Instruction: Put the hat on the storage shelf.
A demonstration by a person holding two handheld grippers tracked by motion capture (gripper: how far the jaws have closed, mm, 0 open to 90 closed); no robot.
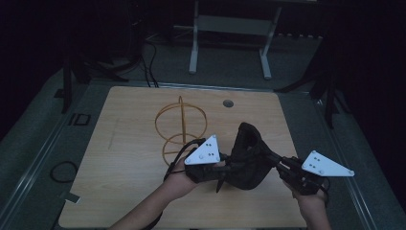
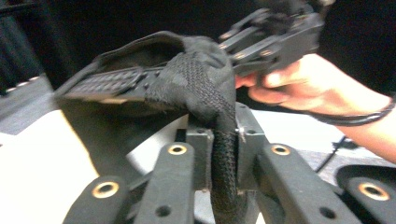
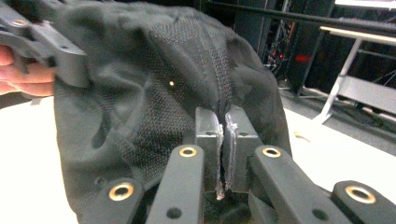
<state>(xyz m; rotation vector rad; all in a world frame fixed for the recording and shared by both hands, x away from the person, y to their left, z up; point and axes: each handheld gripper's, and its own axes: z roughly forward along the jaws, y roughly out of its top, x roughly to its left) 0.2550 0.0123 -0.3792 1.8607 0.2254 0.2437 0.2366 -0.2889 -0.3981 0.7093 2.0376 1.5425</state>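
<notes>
The person is holding a black cap (image 1: pixel 249 155) up off the counter (image 1: pixel 124 158), stretched between both hands near the front edge. The left tongs (image 1: pixel 224 168) are gripping it from the left side, and in the left gripper view their jaws are pressing together on a knitted black band of the cap (image 2: pixel 223 154), the rest of the fabric draping up and away from them. The right tongs (image 1: pixel 274 160) are biting the opposite side; in the right gripper view the jaws are standing nearly together on a seam of the cap (image 3: pixel 223 93). So the cap is hanging between the two, its long axis running roughly across from one hand to the other. The wire stand (image 1: pixel 181 127) is sitting behind and to the left of the cap, well apart from it and closer to the left hand. I'd judge any move toward that stand means carrying the cap away from the person and leftward, both grips staying on.
</notes>
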